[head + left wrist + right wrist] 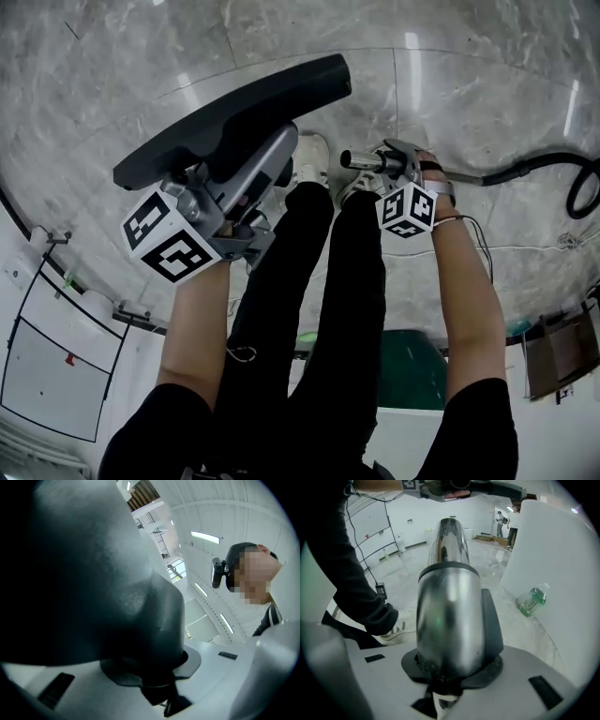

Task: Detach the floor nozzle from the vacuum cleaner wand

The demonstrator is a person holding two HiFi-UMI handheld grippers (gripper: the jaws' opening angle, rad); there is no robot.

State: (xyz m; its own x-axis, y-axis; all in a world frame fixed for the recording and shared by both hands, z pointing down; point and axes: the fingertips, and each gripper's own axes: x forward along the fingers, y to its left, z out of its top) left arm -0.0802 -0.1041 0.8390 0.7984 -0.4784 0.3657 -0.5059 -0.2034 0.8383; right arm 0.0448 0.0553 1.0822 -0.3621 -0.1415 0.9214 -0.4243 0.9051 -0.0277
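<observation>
The dark grey floor nozzle [234, 112] is off the wand and held up at the left of the head view. My left gripper [246, 202] is shut on its neck. In the left gripper view the nozzle's dark neck [93, 588] fills most of the picture, with the left gripper [154, 677] pressed against it. The chrome wand [361, 159] is at the right, apart from the nozzle, with my right gripper [389, 167] shut on its end. In the right gripper view the wand [447, 606] runs straight out from the right gripper [452, 677].
A black hose [525, 169] trails from the wand across the marble floor to the right. The person's shoes [314, 155] and black-trousered legs stand between the two grippers. A green bottle [532, 601] lies on the floor beside a white panel [553, 550].
</observation>
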